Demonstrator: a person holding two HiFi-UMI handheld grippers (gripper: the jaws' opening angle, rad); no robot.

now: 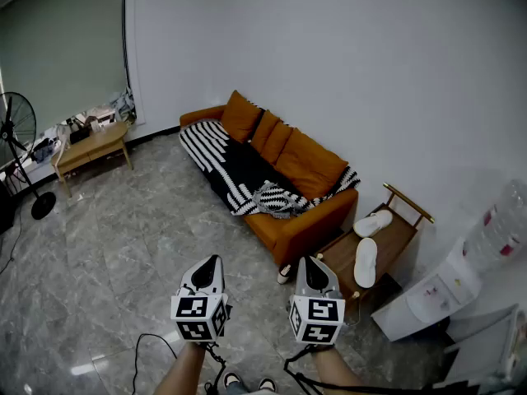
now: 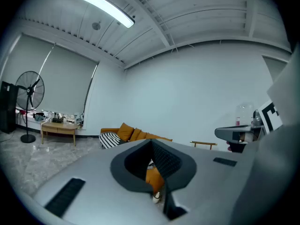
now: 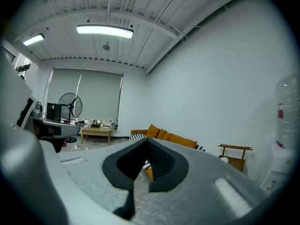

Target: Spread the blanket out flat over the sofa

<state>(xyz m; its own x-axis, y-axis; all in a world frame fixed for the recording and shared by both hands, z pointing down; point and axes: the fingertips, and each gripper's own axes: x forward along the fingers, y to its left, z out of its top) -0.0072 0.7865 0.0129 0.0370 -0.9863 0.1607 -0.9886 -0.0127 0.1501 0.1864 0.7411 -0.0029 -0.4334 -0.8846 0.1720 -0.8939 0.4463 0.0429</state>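
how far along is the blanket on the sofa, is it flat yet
Done: the striped blanket already lies over most of the orange sofa seat, flat at the far end.
In hand: nothing. The left gripper and right gripper are both shut and empty, well short of the sofa.
Left: a bunched heap near the sofa's near arm needs pulling out flat.

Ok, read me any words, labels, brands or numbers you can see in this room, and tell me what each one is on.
No text here can be read.
Cubes on the left hand-held gripper and the right hand-held gripper: black square patterns only, no letters.
Red label on the water bottle: too blurred to read.
Things on the low table: too small to read.
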